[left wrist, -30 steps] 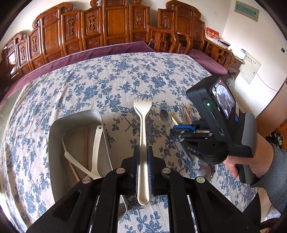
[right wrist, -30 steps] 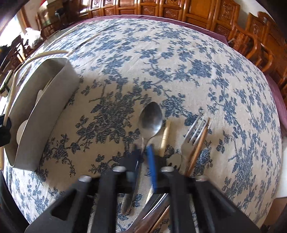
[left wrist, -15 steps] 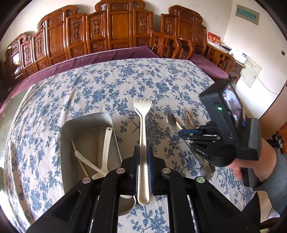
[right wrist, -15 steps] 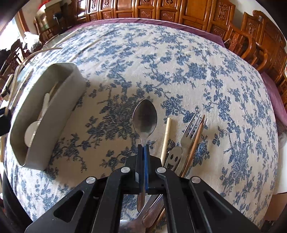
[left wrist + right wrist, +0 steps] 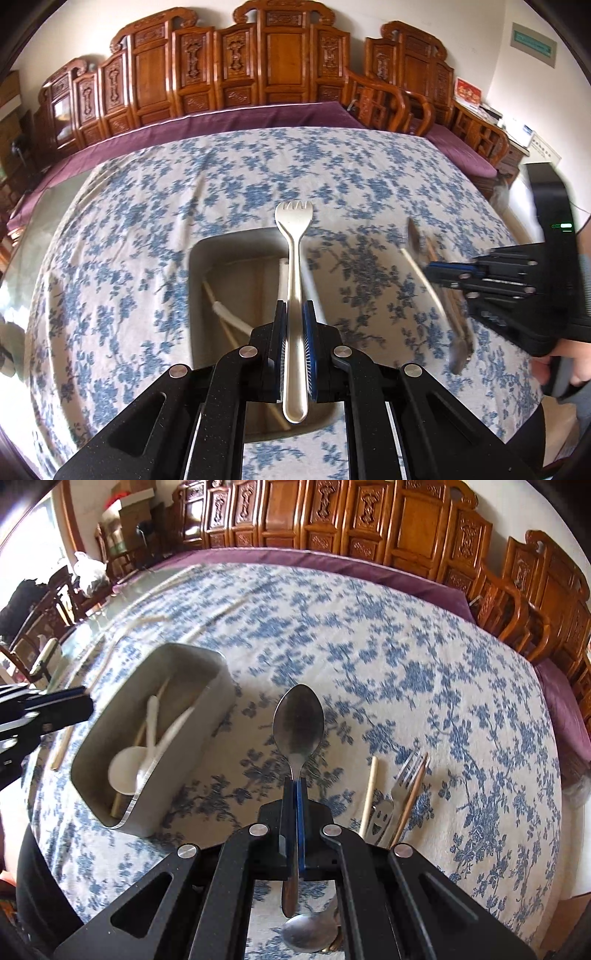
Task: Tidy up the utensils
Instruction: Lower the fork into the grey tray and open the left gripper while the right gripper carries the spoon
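My left gripper (image 5: 293, 314) is shut on a cream spork (image 5: 294, 236) and holds it above the grey tray (image 5: 201, 254). The tray (image 5: 207, 657) holds white spoons (image 5: 129, 768) and chopsticks. My right gripper (image 5: 295, 786) is shut on a metal spoon (image 5: 298, 720), lifted off the floral tablecloth, right of the tray. On the cloth to its right lie a pale chopstick (image 5: 370, 790), a metal fork (image 5: 404, 779) and a brown chopstick (image 5: 413, 794). The right gripper (image 5: 436, 271) also shows in the left wrist view.
Another metal spoon (image 5: 306, 932) lies under my right gripper. Several chopsticks (image 5: 155, 620) lie on the cloth beyond the tray. Carved wooden chairs (image 5: 280, 66) ring the table's far edge. A purple cloth (image 5: 221, 122) borders the far side.
My right gripper closed on the metal spoon and lifted it off the cloth. My left gripper carried the spork leftward to above the tray.
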The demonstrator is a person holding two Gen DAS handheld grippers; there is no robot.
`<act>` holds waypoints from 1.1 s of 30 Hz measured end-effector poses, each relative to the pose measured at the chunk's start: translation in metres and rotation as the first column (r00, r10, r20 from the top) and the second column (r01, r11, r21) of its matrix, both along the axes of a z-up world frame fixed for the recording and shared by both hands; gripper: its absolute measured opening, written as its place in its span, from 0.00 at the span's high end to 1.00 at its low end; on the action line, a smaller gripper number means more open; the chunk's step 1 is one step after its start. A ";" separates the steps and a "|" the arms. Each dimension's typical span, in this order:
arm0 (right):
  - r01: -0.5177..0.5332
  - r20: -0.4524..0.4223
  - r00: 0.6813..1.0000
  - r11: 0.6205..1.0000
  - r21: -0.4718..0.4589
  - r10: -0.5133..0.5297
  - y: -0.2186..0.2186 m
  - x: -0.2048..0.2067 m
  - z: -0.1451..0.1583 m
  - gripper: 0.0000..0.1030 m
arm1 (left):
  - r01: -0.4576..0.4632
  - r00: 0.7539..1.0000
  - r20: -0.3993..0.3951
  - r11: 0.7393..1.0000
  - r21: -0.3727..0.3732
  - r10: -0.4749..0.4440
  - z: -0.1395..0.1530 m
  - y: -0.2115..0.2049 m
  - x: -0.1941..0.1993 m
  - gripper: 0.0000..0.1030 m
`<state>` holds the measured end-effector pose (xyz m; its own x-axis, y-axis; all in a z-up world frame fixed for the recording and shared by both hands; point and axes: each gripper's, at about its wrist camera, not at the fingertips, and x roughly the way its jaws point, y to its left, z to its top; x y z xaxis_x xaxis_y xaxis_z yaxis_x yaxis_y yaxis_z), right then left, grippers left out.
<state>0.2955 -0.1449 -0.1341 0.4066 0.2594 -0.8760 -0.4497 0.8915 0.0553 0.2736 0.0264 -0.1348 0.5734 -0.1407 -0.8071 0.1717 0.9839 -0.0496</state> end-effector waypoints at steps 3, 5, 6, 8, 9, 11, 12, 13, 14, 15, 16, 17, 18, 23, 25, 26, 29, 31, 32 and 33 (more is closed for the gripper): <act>-0.017 0.019 1.000 1.000 0.012 0.017 0.007 -0.006 0.011 0.98 | -0.023 1.000 -0.015 1.000 0.009 0.023 -0.008 0.011 0.003 0.92; -0.030 0.028 0.999 0.999 0.021 0.030 0.012 -0.009 0.017 0.98 | -0.036 0.999 -0.029 0.999 0.018 0.036 -0.015 0.017 0.007 0.92; -0.038 0.033 0.999 0.999 0.026 0.037 0.015 -0.011 0.021 0.98 | -0.042 0.998 -0.037 0.999 0.020 0.042 -0.018 0.020 0.008 0.92; -0.051 0.041 0.998 0.998 0.037 0.049 0.021 -0.013 0.027 0.98 | -0.049 0.997 -0.051 0.999 0.021 0.050 -0.025 0.025 0.011 0.92; -0.055 0.044 0.998 0.998 0.041 0.053 0.022 -0.013 0.029 0.98 | -0.054 0.997 -0.061 0.998 0.023 0.055 -0.030 0.027 0.013 0.92; -0.066 0.051 0.997 0.996 0.052 0.064 0.028 -0.015 0.036 0.98 | -0.059 0.995 -0.076 0.998 0.024 0.061 -0.037 0.029 0.016 0.92; -0.071 0.054 0.996 0.996 0.057 0.068 0.031 -0.016 0.038 0.98 | -0.061 0.994 -0.084 0.998 0.025 0.063 -0.041 0.029 0.017 0.92; -0.076 0.057 0.996 0.995 0.061 0.073 0.034 -0.017 0.041 0.98 | -0.062 0.994 -0.088 0.998 0.025 0.064 -0.043 0.029 0.018 0.92; -0.084 0.062 0.995 0.994 0.065 0.080 0.037 -0.017 0.044 0.98 | -0.063 0.993 -0.095 0.998 0.026 0.065 -0.046 0.030 0.019 0.92; -0.088 0.065 0.994 0.994 0.068 0.084 0.040 -0.018 0.046 0.98 | -0.064 0.993 -0.099 0.998 0.025 0.066 -0.049 0.030 0.019 0.92; -0.093 0.067 0.994 0.993 0.071 0.088 0.043 -0.019 0.048 0.98 | -0.065 0.992 -0.105 0.998 0.024 0.067 -0.051 0.030 0.020 0.92; -0.099 0.069 0.993 0.992 0.074 0.094 0.046 -0.019 0.050 0.98 | -0.068 0.992 -0.110 0.997 0.025 0.070 -0.053 0.031 0.021 0.92; -0.106 0.072 0.992 0.992 0.075 0.100 0.049 -0.019 0.052 0.98 | -0.070 0.991 -0.110 0.997 0.024 0.073 -0.054 0.031 0.021 0.92; -0.126 0.077 0.990 0.989 0.083 0.120 0.061 -0.020 0.058 0.98 | -0.074 0.991 -0.108 0.997 0.010 0.075 -0.051 0.036 0.018 0.90; -0.134 0.078 0.989 0.987 0.089 0.127 0.066 -0.021 0.059 0.98 | -0.078 0.992 -0.100 0.997 0.004 0.078 -0.046 0.039 0.014 0.89; -0.139 0.078 0.988 0.986 0.092 0.132 0.070 -0.021 0.060 0.98 | -0.080 0.992 -0.096 0.997 0.001 0.079 -0.043 0.041 0.013 0.88; -0.155 0.078 0.986 0.983 0.099 0.147 0.080 -0.021 0.061 0.98 | -0.087 0.994 -0.075 0.996 -0.005 0.086 -0.033 0.050 0.006 0.84; -0.163 0.075 0.985 0.981 0.106 0.155 0.088 -0.021 0.061 0.98 | -0.090 0.994 -0.061 0.996 -0.006 0.089 -0.025 0.055 0.002 0.83; -0.165 0.074 0.985 0.980 0.109 0.158 0.091 -0.021 0.061 0.98 | -0.092 0.994 -0.055 0.996 -0.007 0.091 -0.022 0.058 0.000 0.83; -0.171 0.072 0.984 0.979 0.113 0.164 0.097 -0.021 0.061 0.98 | -0.095 0.994 -0.047 0.995 -0.009 0.095 -0.018 0.062 -0.003 0.83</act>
